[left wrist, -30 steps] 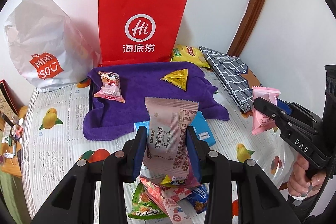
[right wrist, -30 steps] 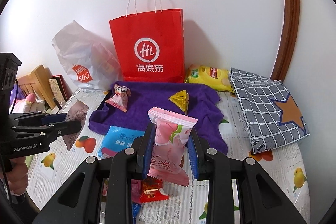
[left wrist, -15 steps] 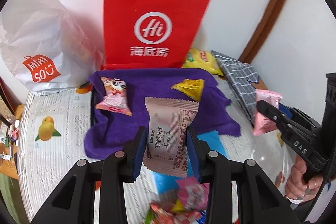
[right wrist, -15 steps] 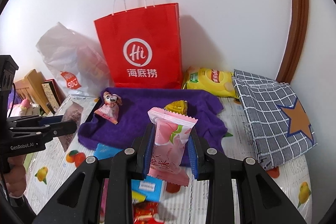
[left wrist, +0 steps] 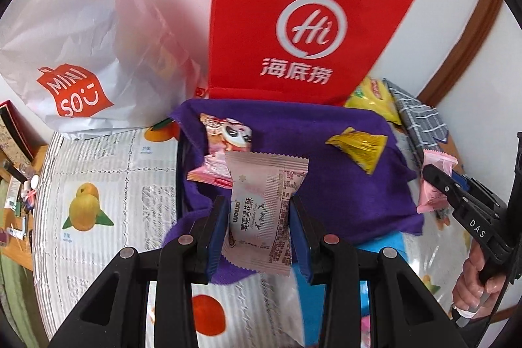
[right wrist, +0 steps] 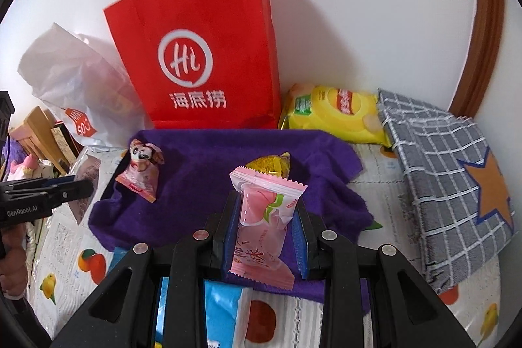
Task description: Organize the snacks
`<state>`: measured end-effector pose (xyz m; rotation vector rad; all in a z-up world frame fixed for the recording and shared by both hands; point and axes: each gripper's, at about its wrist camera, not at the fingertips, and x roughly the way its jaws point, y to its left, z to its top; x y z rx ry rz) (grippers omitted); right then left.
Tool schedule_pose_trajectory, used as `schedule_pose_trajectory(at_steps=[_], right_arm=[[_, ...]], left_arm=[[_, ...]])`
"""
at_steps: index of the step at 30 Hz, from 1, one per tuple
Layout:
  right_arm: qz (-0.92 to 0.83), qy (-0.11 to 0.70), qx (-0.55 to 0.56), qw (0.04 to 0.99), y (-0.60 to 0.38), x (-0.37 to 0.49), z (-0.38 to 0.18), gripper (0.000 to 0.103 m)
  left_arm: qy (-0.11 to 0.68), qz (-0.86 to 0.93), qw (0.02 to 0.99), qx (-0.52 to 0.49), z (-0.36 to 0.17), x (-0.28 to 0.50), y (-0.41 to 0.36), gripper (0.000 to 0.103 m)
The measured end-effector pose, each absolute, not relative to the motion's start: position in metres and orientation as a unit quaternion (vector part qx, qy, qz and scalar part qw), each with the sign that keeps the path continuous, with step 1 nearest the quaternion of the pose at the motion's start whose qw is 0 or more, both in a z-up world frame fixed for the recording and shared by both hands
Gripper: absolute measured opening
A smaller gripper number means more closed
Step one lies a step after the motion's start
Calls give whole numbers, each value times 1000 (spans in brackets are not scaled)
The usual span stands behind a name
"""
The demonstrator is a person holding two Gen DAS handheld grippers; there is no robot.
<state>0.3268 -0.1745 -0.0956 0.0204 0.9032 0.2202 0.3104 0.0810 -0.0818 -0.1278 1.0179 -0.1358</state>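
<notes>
My left gripper is shut on a pale pink snack packet, held over the near left part of the purple cloth. My right gripper is shut on a pink peach-print packet, held over the cloth's near edge. On the cloth lie a panda-print pink packet at the left and a yellow triangular packet at the right; both show in the right wrist view, the panda packet and the yellow one. The right gripper shows in the left view.
A red paper bag and a white Miniso bag stand against the wall behind the cloth. A yellow chips bag and a grey checked cloth lie to the right. A blue packet lies near me on the fruit-print tablecloth.
Both grippers have moved forward toward the purple cloth, each still holding its packet. The pile of loose snacks below the left gripper has dropped out of view.
</notes>
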Motion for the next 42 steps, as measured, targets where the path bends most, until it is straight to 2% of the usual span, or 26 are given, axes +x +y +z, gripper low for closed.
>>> schedule_pose_trajectory(at_steps=[18, 34, 36, 39, 41, 42], right_arm=[[119, 492, 9, 862, -165, 358, -164, 30], [115, 511, -6, 852, -162, 364, -185, 30], [114, 510, -6, 852, -162, 364, -185, 31], [115, 513, -6, 850, -162, 365, -182, 38], [116, 506, -9, 854, -162, 362, -177, 46], [115, 503, -12, 857, -162, 360, -173, 48]], left_arm=[[530, -63, 842, -73, -137, 337, 87, 36], [556, -58, 826, -75, -161, 342, 88, 36], [561, -58, 822, -73, -163, 342, 87, 40], [566, -56, 820, -66, -163, 341, 85, 42], [568, -53, 819, -66, -162, 340, 85, 52], [566, -52, 820, -65, -160, 337, 86, 53]])
